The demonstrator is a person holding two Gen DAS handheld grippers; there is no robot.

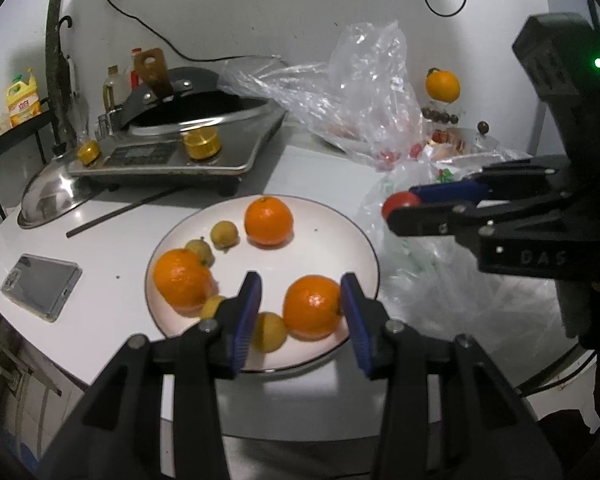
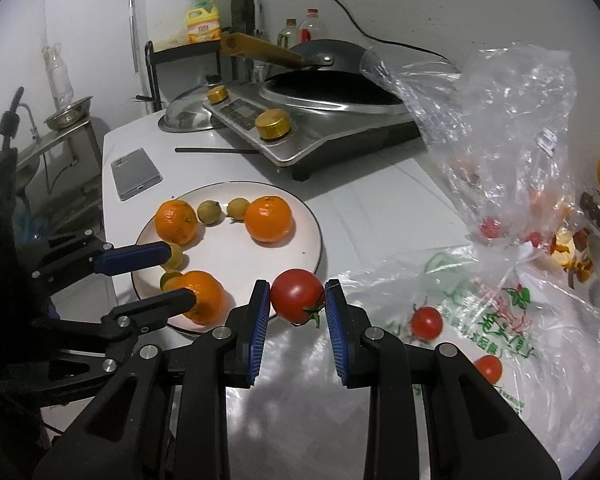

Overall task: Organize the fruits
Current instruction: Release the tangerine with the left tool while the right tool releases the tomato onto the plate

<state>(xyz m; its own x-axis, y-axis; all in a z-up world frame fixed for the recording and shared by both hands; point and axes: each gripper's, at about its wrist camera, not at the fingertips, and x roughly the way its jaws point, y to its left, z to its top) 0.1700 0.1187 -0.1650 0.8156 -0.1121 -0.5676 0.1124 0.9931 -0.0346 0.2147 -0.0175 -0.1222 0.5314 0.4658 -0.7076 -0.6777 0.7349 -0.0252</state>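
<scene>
A white plate (image 1: 332,224) holds three oranges and several small yellow-green fruits. My left gripper (image 1: 302,290) is open over the plate's near side, its right pad touching the nearest orange (image 1: 312,307). It also shows in the right wrist view (image 2: 180,276). My right gripper (image 2: 297,298) is shut on a red tomato (image 2: 296,295) and holds it just right of the plate (image 2: 308,216). In the left wrist view the right gripper (image 1: 400,204) and tomato (image 1: 398,201) hang beside the plate's right rim. Two more tomatoes (image 2: 426,322) lie on a printed plastic bag (image 2: 500,320).
An induction cooker with a wok (image 1: 188,136) stands behind the plate, a steel lid (image 1: 48,200) and a chopstick (image 1: 120,212) beside it. A phone (image 1: 40,286) lies left. A clear plastic bag (image 2: 500,120) with fruit stands at right. An orange (image 1: 443,85) sits at the back right.
</scene>
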